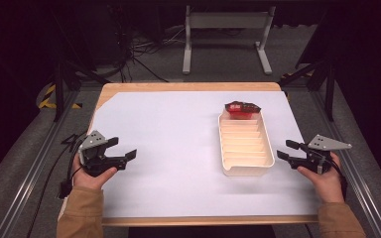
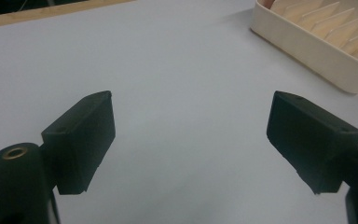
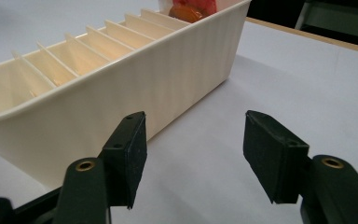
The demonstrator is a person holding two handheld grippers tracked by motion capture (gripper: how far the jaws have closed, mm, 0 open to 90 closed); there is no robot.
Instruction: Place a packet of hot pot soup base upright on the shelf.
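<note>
A cream plastic tray (image 1: 267,148) with several cross dividers lies right of centre on the white sheet. At its far end sits a red packet (image 1: 242,109), seen as red and orange in the right gripper view (image 3: 190,10). My right gripper (image 1: 284,150) is low beside the tray's near right side, open, nothing between its jaws (image 3: 193,154). The tray wall (image 3: 121,100) stands just left of those jaws. My left gripper (image 1: 125,148) rests low at the table's left, open and empty (image 2: 191,140), pointing toward the tray (image 2: 317,51).
A white sheet (image 1: 168,148) covers most of the wooden table (image 1: 188,87). Metal rails run along both sides. Beyond the far edge stand a grey frame (image 1: 225,37) and cables on the floor.
</note>
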